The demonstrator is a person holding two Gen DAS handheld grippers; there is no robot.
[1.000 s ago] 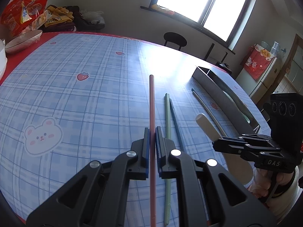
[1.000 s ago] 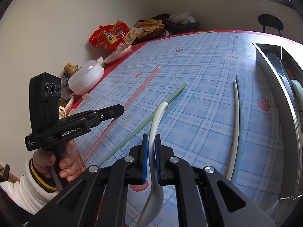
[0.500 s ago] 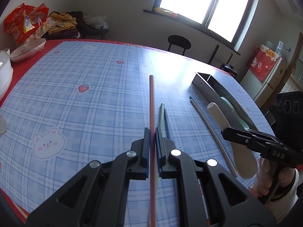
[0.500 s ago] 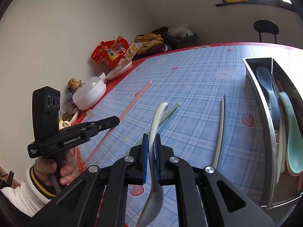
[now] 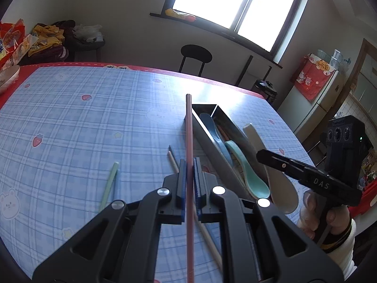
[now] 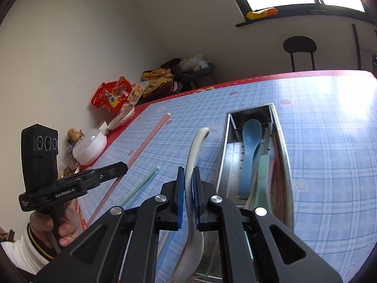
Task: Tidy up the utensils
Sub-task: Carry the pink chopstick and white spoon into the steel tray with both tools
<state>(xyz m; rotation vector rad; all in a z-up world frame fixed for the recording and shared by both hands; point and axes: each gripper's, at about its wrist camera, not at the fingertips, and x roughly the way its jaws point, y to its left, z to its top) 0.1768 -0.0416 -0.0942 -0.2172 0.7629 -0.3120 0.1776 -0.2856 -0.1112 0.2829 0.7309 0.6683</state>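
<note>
1. A metal tray stands on the worktop, and part of the sorting is judged done: a blue spoon, a green spoon and some sticks, too crowded to count, are already lying inside it.
2. A pink chopstick is clamped between the closed fingers of the left gripper and is held above the worktop, its far tip near the tray's end wall.
3. A white spoon is pinched by its handle in the right gripper, which is closed on it; the bowl hangs below, just beside the tray's long wall.
4. Neither held piece has yet been set in the tray, so both are counted as left to do.
5. A green chopstick and a white chopstick, with a darker one alongside it, are lying loose on the worktop and are also left to be collected.
6. The task is judged to be around halfway.
</note>
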